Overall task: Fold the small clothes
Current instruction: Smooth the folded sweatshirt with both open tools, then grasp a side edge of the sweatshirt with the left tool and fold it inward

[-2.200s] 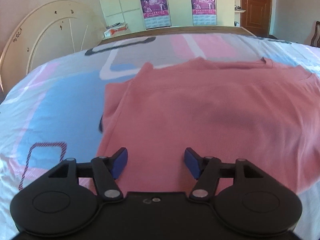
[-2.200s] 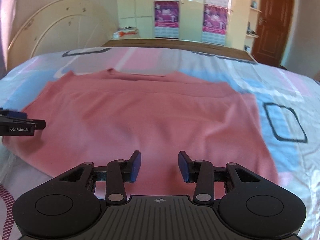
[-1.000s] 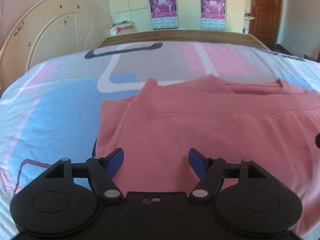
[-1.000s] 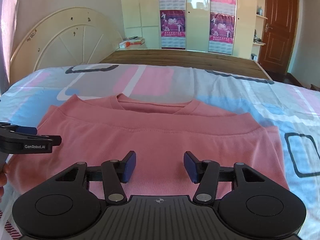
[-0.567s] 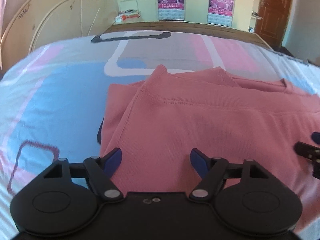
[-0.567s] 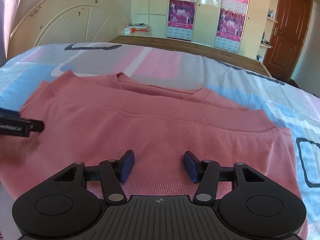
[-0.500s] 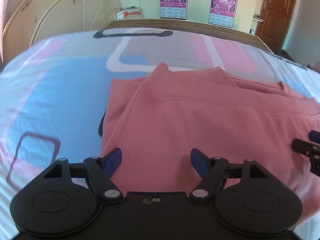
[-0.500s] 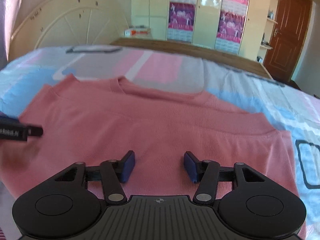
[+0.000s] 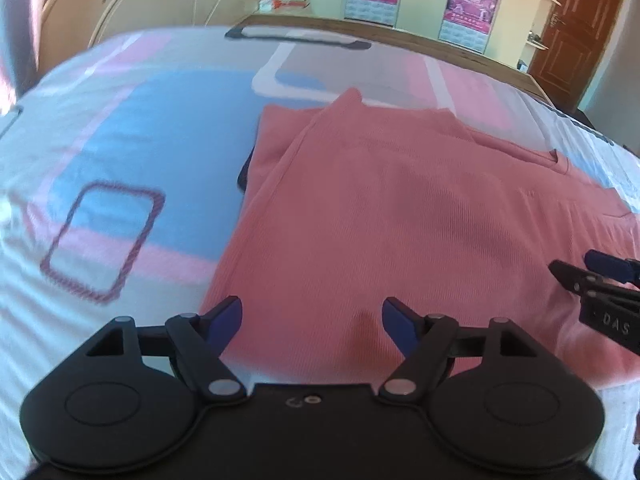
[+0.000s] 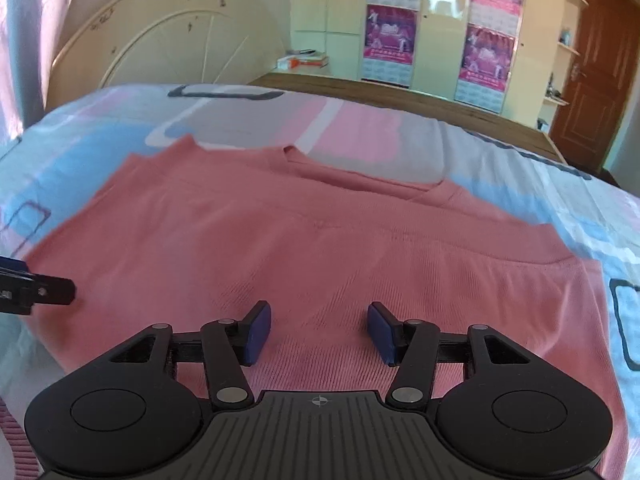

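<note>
Garment position: pink shirt lies flat on the patterned bedsheet, folded — its hem edge runs across the body just short of the neckline, and a lower layer protrudes along its left side. No containers are visible in either view.

Left gripper: held low over the shirt's near-left corner, fingers pointing along the fabric, jaws spread wide with nothing between the blue pads. Whether the pads touch the cloth cannot be determined.

Right gripper: held low over the near edge of the shirt, toward its right half, jaws likewise spread — nothing pinched. Its tip also appears at the right edge of the left wrist view, over the fabric.

Background: wardrobe with posters and a brown door beyond the bed.
</note>
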`<state>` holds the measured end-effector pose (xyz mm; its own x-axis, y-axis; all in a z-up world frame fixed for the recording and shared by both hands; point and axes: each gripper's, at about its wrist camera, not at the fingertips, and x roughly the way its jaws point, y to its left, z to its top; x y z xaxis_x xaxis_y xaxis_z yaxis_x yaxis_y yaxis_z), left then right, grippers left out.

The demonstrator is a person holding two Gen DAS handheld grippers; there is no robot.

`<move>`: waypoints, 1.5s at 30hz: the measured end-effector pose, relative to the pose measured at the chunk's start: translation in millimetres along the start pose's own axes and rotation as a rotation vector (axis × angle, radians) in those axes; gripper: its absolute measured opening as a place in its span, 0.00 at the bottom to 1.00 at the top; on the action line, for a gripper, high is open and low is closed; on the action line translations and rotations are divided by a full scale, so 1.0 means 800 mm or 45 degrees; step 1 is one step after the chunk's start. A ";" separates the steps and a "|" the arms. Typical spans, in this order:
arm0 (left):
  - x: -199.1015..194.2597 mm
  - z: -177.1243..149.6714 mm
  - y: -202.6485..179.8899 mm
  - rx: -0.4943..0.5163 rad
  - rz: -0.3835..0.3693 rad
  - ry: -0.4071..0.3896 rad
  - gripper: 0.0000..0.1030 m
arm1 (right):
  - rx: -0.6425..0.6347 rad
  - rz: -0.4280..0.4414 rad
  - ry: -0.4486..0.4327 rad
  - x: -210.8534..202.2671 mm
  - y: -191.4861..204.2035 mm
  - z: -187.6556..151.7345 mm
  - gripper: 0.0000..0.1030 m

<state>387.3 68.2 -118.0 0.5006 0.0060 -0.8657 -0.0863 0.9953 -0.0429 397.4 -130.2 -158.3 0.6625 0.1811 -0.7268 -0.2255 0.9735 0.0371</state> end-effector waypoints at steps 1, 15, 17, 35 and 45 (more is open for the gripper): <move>-0.002 -0.003 0.002 -0.013 -0.006 0.011 0.74 | 0.000 0.005 -0.003 -0.002 0.000 0.001 0.52; 0.009 -0.056 0.053 -0.506 -0.325 0.060 0.89 | 0.043 0.071 -0.065 -0.033 -0.005 0.003 0.52; 0.016 -0.053 0.056 -0.571 -0.374 0.026 0.95 | 0.038 0.067 -0.063 -0.033 -0.006 0.003 0.52; 0.049 -0.031 0.060 -0.815 -0.437 -0.298 0.13 | -0.086 -0.076 -0.021 0.028 -0.002 -0.004 0.52; -0.043 0.041 -0.061 -0.267 -0.540 -0.504 0.12 | 0.117 -0.019 -0.109 -0.013 -0.047 0.002 0.52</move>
<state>402.7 22.8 -69.6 0.8067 -0.3110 -0.5025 0.0429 0.8789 -0.4751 400.4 -168.4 -151.2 0.7248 0.1737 -0.6667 -0.1514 0.9842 0.0918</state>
